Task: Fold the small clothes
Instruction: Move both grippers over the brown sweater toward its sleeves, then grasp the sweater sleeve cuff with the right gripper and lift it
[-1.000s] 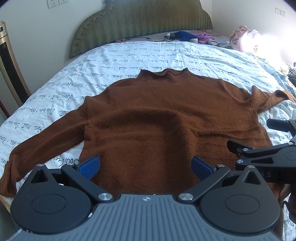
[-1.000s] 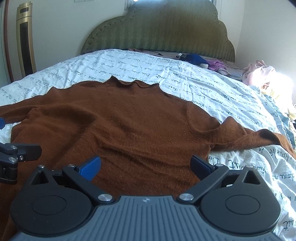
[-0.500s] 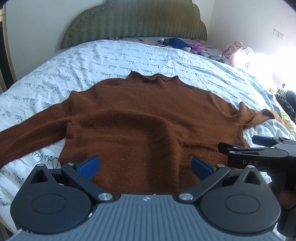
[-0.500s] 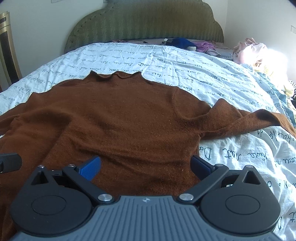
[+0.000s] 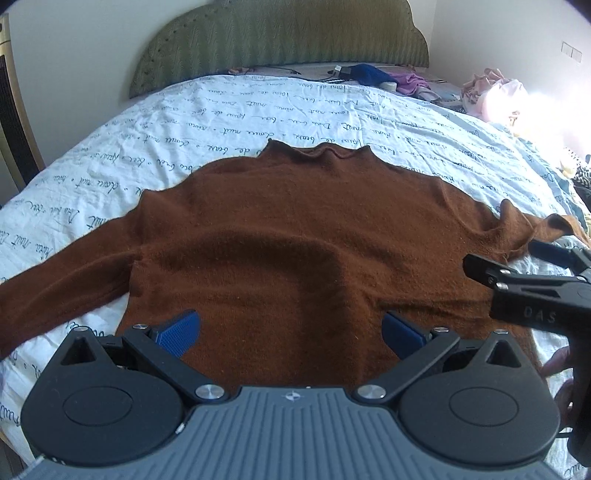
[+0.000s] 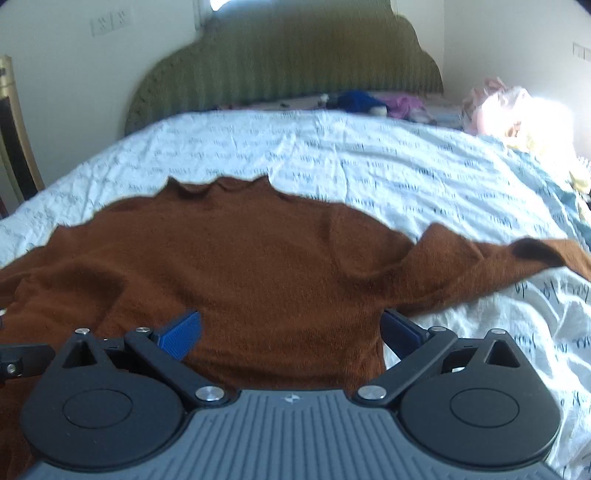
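A brown long-sleeved sweater lies flat on the bed, collar away from me, sleeves spread to both sides. It also shows in the right wrist view. My left gripper is open and empty over the sweater's lower middle. My right gripper is open and empty over the sweater's lower right part, near the side seam. The right gripper also shows at the right edge of the left wrist view. The right sleeve lies bunched with its cuff turned up.
The bed has a white sheet with script print and a green headboard. Loose blue and purple clothes and a pink pile lie at the far right. A gold-framed object stands at the left.
Both grippers have moved and turned slightly over the sweater's lower part. The right wrist view is now blurred by motion. Both stay open; the sweater has not moved.
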A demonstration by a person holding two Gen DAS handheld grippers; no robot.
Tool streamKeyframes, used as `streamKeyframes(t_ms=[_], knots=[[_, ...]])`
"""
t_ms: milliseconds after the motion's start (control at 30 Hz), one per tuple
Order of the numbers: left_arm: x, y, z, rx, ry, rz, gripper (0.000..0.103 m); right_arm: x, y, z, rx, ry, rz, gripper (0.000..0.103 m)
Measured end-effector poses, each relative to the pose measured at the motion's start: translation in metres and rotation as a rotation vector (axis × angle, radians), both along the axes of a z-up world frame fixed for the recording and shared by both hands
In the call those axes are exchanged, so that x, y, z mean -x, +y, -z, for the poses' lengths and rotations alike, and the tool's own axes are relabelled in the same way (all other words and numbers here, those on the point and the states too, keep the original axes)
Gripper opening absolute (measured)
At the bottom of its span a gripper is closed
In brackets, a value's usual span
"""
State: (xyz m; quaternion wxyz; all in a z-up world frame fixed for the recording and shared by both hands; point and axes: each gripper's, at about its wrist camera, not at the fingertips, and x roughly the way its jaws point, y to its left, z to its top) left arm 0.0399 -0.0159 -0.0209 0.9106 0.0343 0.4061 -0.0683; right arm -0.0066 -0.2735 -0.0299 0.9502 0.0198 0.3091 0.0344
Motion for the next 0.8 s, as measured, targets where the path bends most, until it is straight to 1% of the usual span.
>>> streamKeyframes(t_ms=[33, 67, 100, 133, 167, 267, 333, 400, 467, 500, 533, 567, 600, 633, 700, 800], knots=[[-0.004, -0.002, 0.001, 0.001, 0.014, 0.007, 0.103, 0.007, 0.002, 0.000, 0.039, -0.062, -0.042, 0.103], [-0.009, -0.003, 0.002, 0.010, 0.034, 0.024, 0.103, 0.013, 0.004, 0.002, 0.093, -0.132, -0.055, 0.103], [-0.014, -0.004, 0.003, 0.020, 0.053, 0.038, 0.103, 0.014, 0.005, 0.006, 0.145, -0.129, -0.054, 0.103], [-0.018, -0.005, 0.004, 0.034, 0.059, 0.043, 0.103, 0.011, 0.001, 0.009, 0.161, -0.090, -0.049, 0.103], [-0.021, -0.005, 0.004, 0.047, 0.053, 0.045, 0.103, 0.010, -0.008, 0.012, 0.151, -0.074, -0.028, 0.103], [-0.034, -0.006, 0.006, 0.084, 0.019, 0.028, 0.103, 0.009, -0.059, 0.011, 0.083, -0.075, 0.121, 0.103], [-0.044, -0.004, 0.009, 0.134, 0.003, 0.016, 0.103, 0.012, -0.112, 0.009, 0.018, -0.091, 0.269, 0.103], [-0.055, 0.000, 0.014, 0.219, 0.019, 0.005, 0.103, 0.016, -0.177, 0.011, -0.118, -0.096, 0.407, 0.103], [-0.067, 0.005, 0.023, 0.307, 0.075, -0.016, 0.103, 0.025, -0.249, 0.020, -0.351, -0.104, 0.538, 0.103], [-0.072, 0.007, 0.027, 0.346, 0.111, -0.005, 0.103, 0.031, -0.281, 0.028, -0.477, -0.132, 0.600, 0.103], [-0.076, 0.008, 0.031, 0.369, 0.144, 0.009, 0.103, 0.034, -0.309, 0.036, -0.580, -0.133, 0.660, 0.103], [-0.079, 0.007, 0.035, 0.373, 0.167, 0.010, 0.103, 0.034, -0.333, 0.043, -0.652, -0.112, 0.730, 0.103], [-0.079, 0.007, 0.037, 0.358, 0.163, 0.003, 0.103, 0.035, -0.350, 0.049, -0.698, -0.114, 0.790, 0.103], [-0.078, 0.006, 0.037, 0.334, 0.141, -0.003, 0.103, 0.036, -0.364, 0.056, -0.746, -0.133, 0.831, 0.103], [-0.073, 0.001, 0.034, 0.263, 0.092, -0.011, 0.103, 0.036, -0.384, 0.069, -0.837, -0.157, 0.860, 0.103], [-0.068, -0.005, 0.031, 0.170, 0.042, -0.026, 0.103, 0.026, -0.396, 0.084, -0.893, -0.157, 0.889, 0.103]])
